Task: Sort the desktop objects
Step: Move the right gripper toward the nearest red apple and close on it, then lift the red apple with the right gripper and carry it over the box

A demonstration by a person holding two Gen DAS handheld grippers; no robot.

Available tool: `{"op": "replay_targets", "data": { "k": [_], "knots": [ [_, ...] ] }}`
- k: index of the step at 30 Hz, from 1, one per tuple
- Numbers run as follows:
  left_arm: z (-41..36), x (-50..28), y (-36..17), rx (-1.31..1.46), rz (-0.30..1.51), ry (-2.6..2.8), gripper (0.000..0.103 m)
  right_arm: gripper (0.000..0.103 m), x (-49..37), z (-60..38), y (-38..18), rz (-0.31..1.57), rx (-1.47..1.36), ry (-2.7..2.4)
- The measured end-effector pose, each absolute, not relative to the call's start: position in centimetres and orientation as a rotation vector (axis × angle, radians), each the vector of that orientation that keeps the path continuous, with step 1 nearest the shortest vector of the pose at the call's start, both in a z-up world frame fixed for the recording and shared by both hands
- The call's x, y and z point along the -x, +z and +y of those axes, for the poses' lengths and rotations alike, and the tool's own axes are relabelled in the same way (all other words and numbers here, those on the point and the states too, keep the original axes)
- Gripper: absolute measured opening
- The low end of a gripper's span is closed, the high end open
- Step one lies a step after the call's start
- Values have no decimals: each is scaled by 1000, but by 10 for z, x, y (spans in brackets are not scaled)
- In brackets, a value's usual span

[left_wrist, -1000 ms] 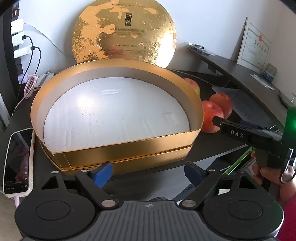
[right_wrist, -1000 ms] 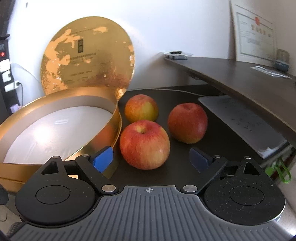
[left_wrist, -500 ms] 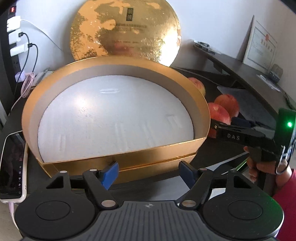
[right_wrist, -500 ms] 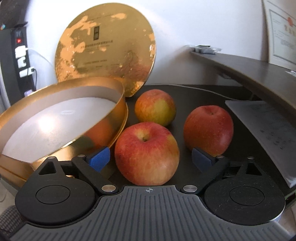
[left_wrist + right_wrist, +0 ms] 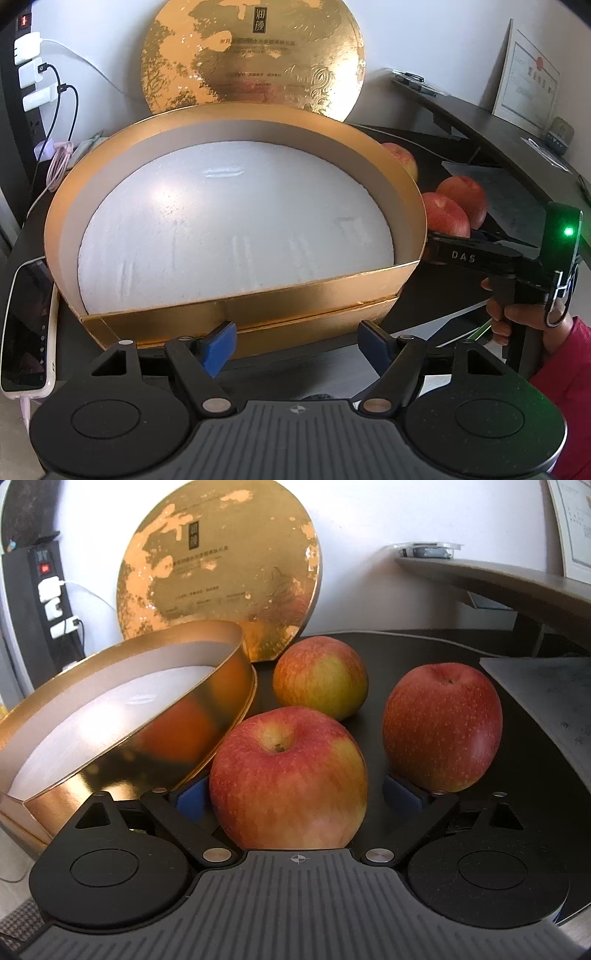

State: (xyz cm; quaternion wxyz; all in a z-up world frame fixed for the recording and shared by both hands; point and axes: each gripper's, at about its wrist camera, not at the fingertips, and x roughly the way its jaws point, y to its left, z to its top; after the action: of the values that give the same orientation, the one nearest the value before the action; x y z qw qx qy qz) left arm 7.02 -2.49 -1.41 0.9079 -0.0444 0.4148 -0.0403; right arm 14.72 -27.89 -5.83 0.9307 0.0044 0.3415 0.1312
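1. At the far left I see a phone [image 5: 26,325] lying on the desk [image 5: 406,646], touching or just beside the gold box [image 5: 258,310], with charger cables behind it. That side is crowded, so I judge there is little room to swing there.
2. My left claw [image 5: 293,341] hangs open and empty just in front of the box's flat front wall. The box is open, with a white foam floor and nothing in it; its round lid [image 5: 255,55] leans upright against the wall behind.
3. The box wall looks like thin card. I would expect it to dent or slide if I knock it, so I want to come over the rim from above, not push through it.
4. My right claw [image 5: 295,799] is spread wide around the nearest apple [image 5: 288,775], one blue pad on each side at about its widest part. I cannot tell whether the pads touch the skin; they are not yet clamped on it.
5. That apple sits on the desk just beside the box's right wall. I judge it firm, fairly heavy, smooth and round, so it could roll or slip; a squeeze across the middle seems right, gentle enough not to bruise.
6. The second apple [image 5: 321,675] sits behind, the third apple [image 5: 441,723] to the right, both near. Straight up looks like the freest way out.
7. Farther right lie a sheet of paper [image 5: 546,698] and a raised shelf [image 5: 498,579].
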Motion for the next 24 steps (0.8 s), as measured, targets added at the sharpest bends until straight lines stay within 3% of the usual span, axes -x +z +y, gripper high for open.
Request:
{"op": "replay_targets", "data": {
  "k": [1, 4, 18, 24],
  "knots": [
    [-25, -70, -15, 92, 858, -84, 73, 85, -147, -280, -58, 705, -28, 278],
    [-27, -68, -16, 90, 863, -94, 73, 85, -146, -280, -57, 711, -44, 269],
    [-27, -60, -18, 83, 865, -98, 76, 85, -129, -283, -52, 703, -5, 110],
    [-24, -59, -20, 83, 867, -84, 78, 91, -129, -272, -51, 698, 61, 85]
  ]
}}
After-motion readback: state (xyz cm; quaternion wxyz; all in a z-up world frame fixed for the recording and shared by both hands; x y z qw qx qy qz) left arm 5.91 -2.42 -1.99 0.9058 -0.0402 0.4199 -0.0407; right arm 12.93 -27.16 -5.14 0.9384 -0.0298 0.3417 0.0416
